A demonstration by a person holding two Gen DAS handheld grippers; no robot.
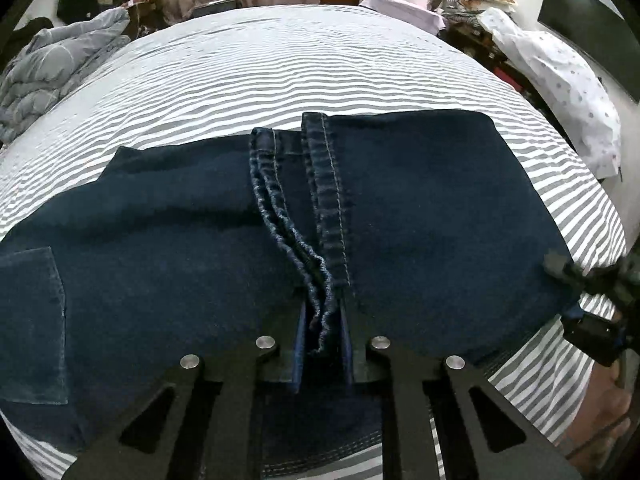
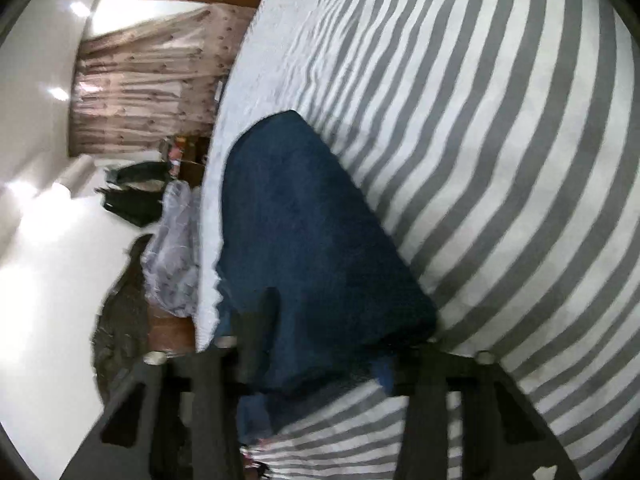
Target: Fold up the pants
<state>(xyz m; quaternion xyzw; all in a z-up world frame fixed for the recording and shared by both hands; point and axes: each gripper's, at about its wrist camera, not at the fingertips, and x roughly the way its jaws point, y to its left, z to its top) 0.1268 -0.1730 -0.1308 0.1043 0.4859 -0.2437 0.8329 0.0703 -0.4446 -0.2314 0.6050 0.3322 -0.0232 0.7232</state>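
My left tongs pinch the pants' hem edge dead ahead, my right tongs clamp their side — long axis crosswise on the bed.

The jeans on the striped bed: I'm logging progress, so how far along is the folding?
Done: the jeans already lie doubled, leg hems brought back over the body on the striped bed. In hand: the left gripper pinches the hems; the right gripper grips the folded edge. Left: at least one more fold, probably, into a compact stack.
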